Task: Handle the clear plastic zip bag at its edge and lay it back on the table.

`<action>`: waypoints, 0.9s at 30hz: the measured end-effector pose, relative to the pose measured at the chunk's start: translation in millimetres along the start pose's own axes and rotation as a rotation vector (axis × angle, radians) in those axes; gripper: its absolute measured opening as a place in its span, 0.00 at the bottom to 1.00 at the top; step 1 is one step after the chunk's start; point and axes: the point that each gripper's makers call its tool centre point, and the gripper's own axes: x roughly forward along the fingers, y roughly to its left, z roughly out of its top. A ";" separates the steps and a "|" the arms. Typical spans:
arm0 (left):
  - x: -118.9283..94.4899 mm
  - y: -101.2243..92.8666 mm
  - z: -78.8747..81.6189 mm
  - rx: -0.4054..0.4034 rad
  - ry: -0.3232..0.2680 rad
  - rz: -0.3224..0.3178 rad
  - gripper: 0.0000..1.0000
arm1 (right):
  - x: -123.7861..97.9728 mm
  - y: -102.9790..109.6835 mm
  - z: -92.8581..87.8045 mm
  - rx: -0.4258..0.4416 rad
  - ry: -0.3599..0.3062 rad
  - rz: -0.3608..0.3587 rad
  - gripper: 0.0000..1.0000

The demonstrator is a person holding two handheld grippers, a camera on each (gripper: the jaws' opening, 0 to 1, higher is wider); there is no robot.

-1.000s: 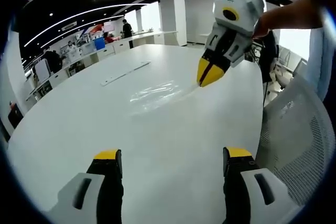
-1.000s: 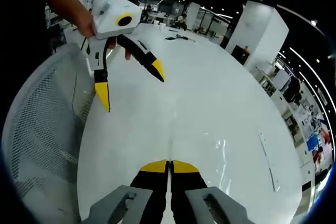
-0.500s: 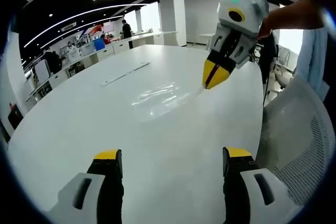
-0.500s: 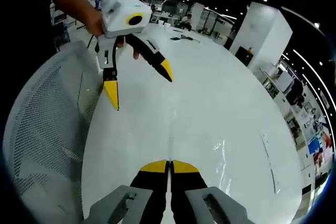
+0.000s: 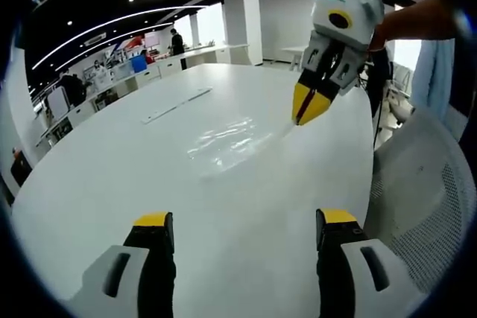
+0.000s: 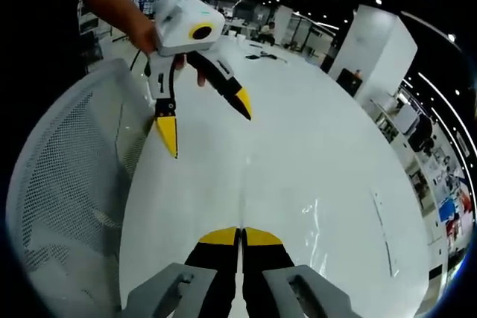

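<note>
The right gripper (image 5: 308,106), a white-bodied two-jaw tool with yellow tips, has risen slightly over the last second, and its closed jaws now carry the corner of the clear plastic zip bag (image 5: 227,139) a little higher off the large white oval table (image 5: 112,176). The rest of the bag lies flat and glossy on the tabletop, near the middle of the table and just beyond the raised corner. Judgement: the lift phase at the edge is under way or near its top, and the lay-down step is not yet done. In the right gripper view the same gripper (image 6: 241,237) shows its yellow tips pressed together with no visible gap, the thin film between them being hard to resolve, and the bag (image 6: 313,217) spreads across the table ahead and to the side. The left gripper (image 5: 244,221) holds low over the near table edge with its jaws spread wide and nothing between them; in the right gripper view it (image 6: 205,121) hangs tips-down above the table, held by a person's hand (image 6: 145,35), well apart from the bag. A white mesh chair back (image 6: 67,199) stands beside the table.
</note>
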 end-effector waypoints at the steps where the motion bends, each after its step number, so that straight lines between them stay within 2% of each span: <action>1: 0.2 0.1 0.2 0.001 0.000 0.000 0.76 | -0.1 0.3 0.2 -0.001 -0.001 0.000 0.00; 19: 2.9 1.8 2.0 0.019 0.004 0.002 0.76 | -6.2 0.0 0.5 -0.020 -0.014 0.001 0.00; 27: 6.4 3.1 2.4 0.020 -0.001 0.001 0.75 | -6.9 4.9 2.9 -0.048 -0.017 0.028 0.00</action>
